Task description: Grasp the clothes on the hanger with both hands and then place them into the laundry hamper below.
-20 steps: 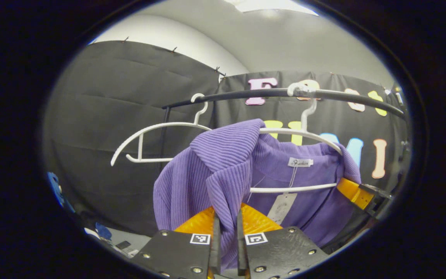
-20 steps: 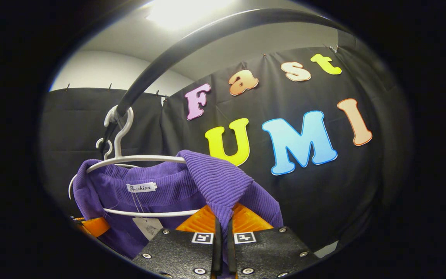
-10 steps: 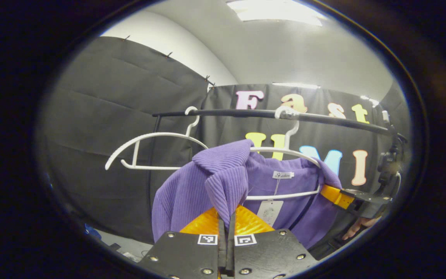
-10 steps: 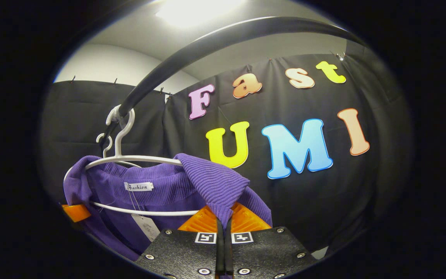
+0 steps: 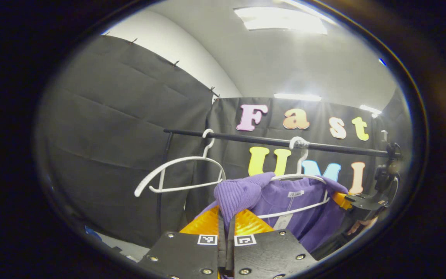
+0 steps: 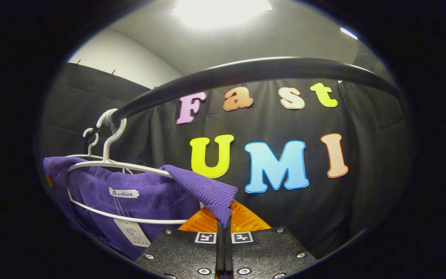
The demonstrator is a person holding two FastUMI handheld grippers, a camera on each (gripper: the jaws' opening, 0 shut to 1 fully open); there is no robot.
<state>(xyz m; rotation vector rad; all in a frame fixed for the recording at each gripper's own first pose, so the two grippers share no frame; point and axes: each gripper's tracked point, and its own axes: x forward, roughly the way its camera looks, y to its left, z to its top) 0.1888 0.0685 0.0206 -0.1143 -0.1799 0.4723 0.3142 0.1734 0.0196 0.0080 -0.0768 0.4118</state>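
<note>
- The jaws of the left gripper are clenched on a fold of the purple sweater, which is pinched between both fingers at its shoulder.
- The jaws of the right gripper are likewise clenched on the sweater's other shoulder, with ribbed cloth caught between both fingers.
- Beyond both pairs of jaws, the sweater is seen draped on a white hanger, with a paper tag dangling from the collar.
- Above the jaws, the hanger is hooked over a black rail.
- Left of the left jaws, a bare hanger is hung on the same rail.
- Far to the right of the left jaws, the right gripper is seen against the sweater.
</note>
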